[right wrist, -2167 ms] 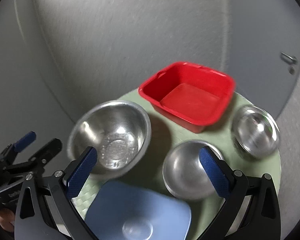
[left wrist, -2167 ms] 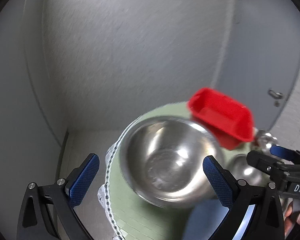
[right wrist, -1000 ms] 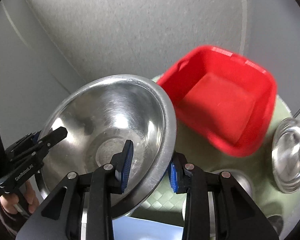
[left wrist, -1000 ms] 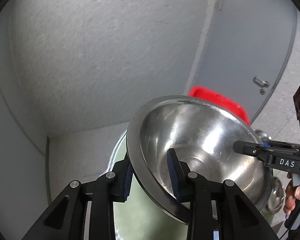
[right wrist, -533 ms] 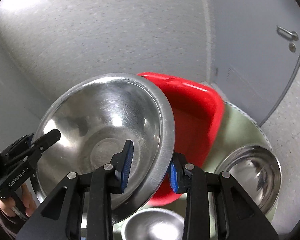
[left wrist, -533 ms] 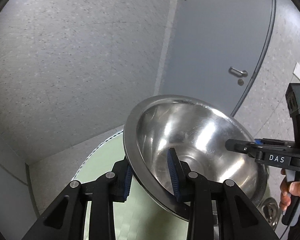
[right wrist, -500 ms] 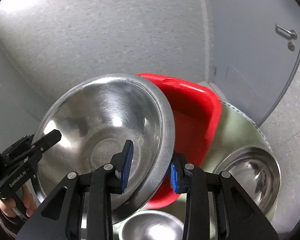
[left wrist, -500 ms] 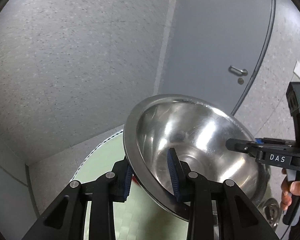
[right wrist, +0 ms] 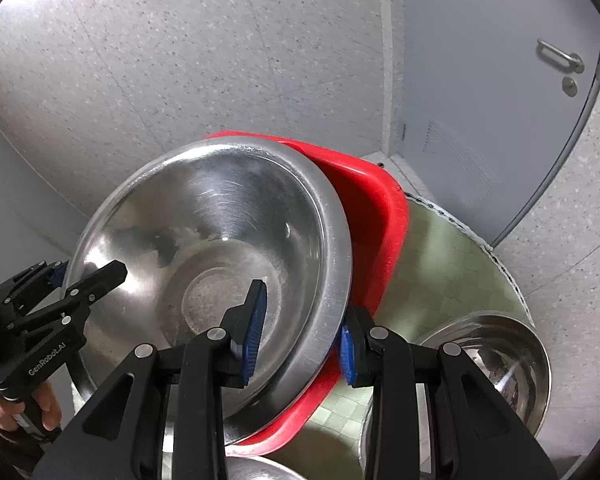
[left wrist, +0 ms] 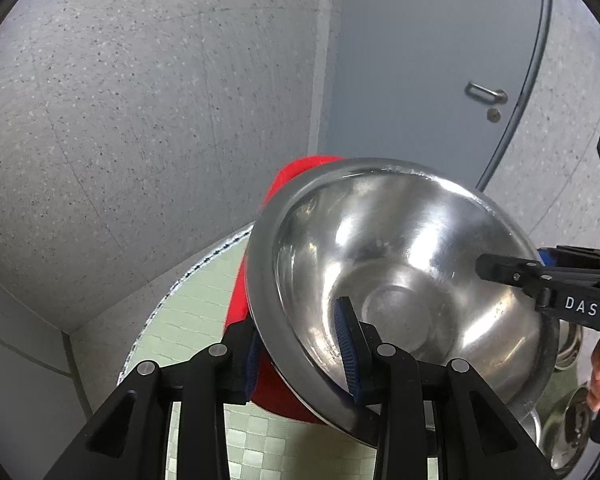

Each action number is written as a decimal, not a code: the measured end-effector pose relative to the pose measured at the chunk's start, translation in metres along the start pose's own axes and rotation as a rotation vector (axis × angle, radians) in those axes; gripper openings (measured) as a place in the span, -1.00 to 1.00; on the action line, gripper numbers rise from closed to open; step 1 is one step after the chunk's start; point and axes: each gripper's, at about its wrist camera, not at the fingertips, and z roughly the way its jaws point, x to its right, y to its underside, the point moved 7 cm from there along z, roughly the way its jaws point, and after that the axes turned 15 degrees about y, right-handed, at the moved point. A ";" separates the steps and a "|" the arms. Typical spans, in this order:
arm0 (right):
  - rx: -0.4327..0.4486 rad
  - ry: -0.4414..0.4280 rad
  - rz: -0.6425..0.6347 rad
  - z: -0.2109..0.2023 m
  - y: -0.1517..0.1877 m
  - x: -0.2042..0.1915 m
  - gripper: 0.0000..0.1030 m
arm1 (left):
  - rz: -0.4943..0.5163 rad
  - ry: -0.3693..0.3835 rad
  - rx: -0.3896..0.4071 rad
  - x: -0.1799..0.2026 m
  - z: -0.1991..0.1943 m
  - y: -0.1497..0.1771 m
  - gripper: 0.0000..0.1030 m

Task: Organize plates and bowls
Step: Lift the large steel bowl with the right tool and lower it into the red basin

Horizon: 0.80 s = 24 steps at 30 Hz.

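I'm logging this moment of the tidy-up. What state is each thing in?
Big steel bowl: tilted, held by both rims over the red tub.
Red tub: on the green mat, mostly hidden behind the bowl.
Left gripper: shut on the bowl's rim.
Right gripper: shut on the opposite rim.
Smaller steel bowl: upright on the mat.
Door: closed.

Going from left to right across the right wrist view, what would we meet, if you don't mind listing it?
Left tongs → large steel bowl → red tub → smaller steel bowl.
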 end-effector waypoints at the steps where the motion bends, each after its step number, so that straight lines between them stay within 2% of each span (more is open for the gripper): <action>1: -0.004 0.007 -0.001 0.003 0.000 0.001 -0.37 | 0.003 -0.004 -0.009 0.001 0.006 -0.001 -0.37; 6: -0.006 0.013 -0.001 0.011 0.000 0.002 -0.32 | -0.006 -0.028 -0.041 0.005 0.032 -0.012 -0.30; 8: -0.009 0.015 -0.006 0.012 0.001 0.001 -0.31 | -0.014 -0.018 -0.051 0.005 0.038 -0.010 -0.18; 10: -0.008 0.009 -0.010 0.011 0.003 -0.002 -0.22 | -0.013 0.004 -0.042 0.010 0.038 -0.012 0.06; 14: -0.004 0.010 -0.027 0.007 0.005 -0.007 0.12 | 0.011 -0.010 -0.026 0.018 0.037 -0.014 0.29; 16: 0.004 -0.013 -0.027 0.003 0.007 -0.009 0.27 | 0.010 -0.024 0.000 0.021 0.032 -0.014 0.58; 17: 0.006 -0.016 -0.025 0.001 0.008 -0.009 0.31 | 0.010 -0.034 0.015 0.022 0.027 -0.013 0.64; 19: 0.018 -0.018 -0.019 -0.004 0.010 -0.009 0.37 | 0.008 -0.040 0.042 0.025 0.019 -0.011 0.68; 21: 0.029 -0.017 -0.013 -0.010 0.014 -0.008 0.56 | -0.001 -0.047 0.063 0.028 0.011 -0.008 0.69; 24: 0.048 -0.031 -0.011 -0.020 0.020 -0.006 0.56 | -0.016 -0.064 0.097 0.033 -0.006 0.004 0.75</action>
